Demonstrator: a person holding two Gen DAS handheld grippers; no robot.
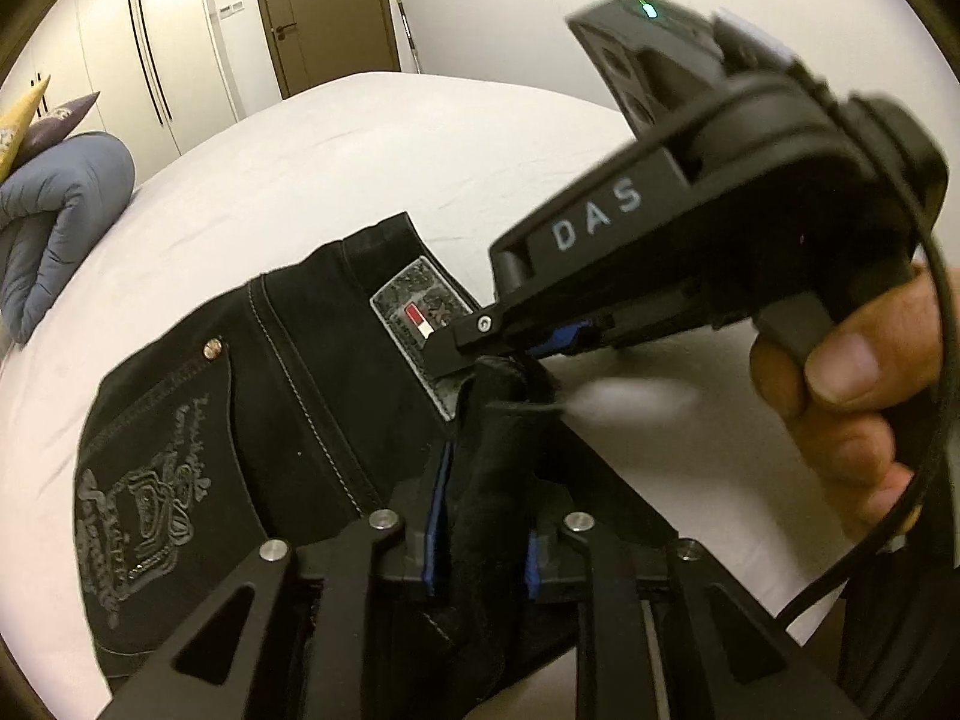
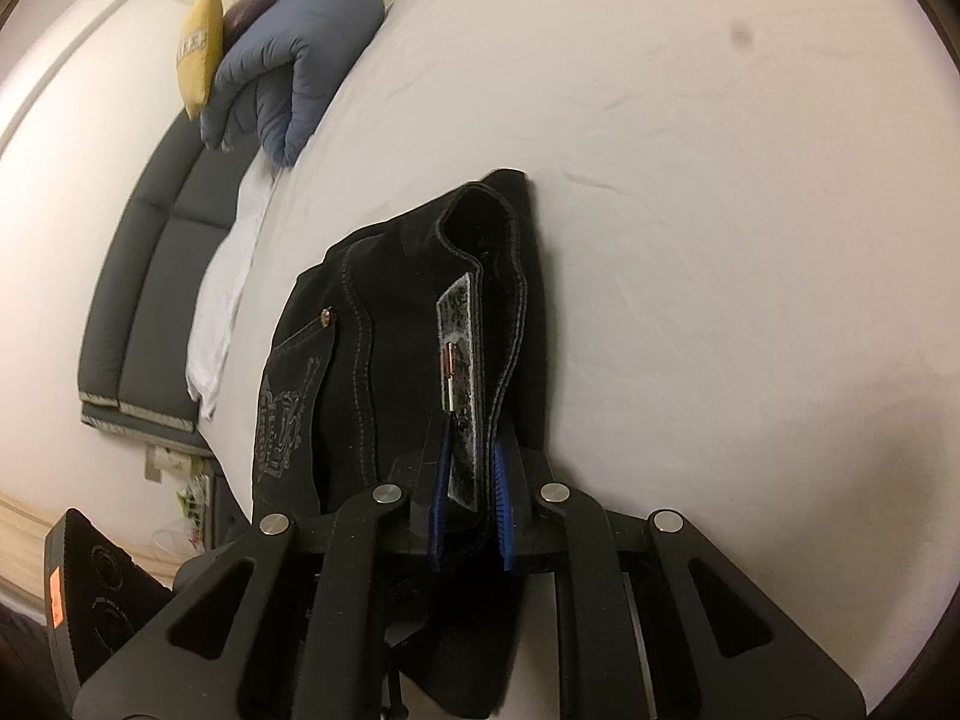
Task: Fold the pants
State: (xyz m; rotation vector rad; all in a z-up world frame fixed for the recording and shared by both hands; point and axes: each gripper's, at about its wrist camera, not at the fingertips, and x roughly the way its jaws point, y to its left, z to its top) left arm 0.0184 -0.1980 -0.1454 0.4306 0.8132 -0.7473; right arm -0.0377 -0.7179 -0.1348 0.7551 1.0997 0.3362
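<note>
Both hand-held grippers are pinched on the waist end of the black pants: the left hand-held gripper point(image 1: 480, 516) has its blue pads nearly together on a bunched fold of dark cloth, and in its own view the right hand-held gripper point(image 2: 471, 498) is clamped on the waistband right at the grey brand patch point(image 2: 461, 384), the patch standing between its pads. Seen from the left wrist, the right hand-held gripper comes in from the right side, held by a hand point(image 1: 852, 396), and its tips meet the cloth just beyond the left one's pads, so the two grips sit almost touching on the same edge. From there the pants point(image 1: 240, 420) run away and to the left of the left hand-held gripper, back pocket with its embroidery point(image 1: 138, 516) facing up, resting on the white bed point(image 1: 360, 138); in the right wrist view the waistband stretches straight ahead along the fingers, so its long axis lines up with that hand-held gripper. Neither hand is clearly nearer; my judgement is that the next fold depends on carrying this shared edge across the bed together. Farther off lie a rolled blue duvet point(image 2: 282, 72) and cushions point(image 2: 201, 54); no containers are visible.
</note>
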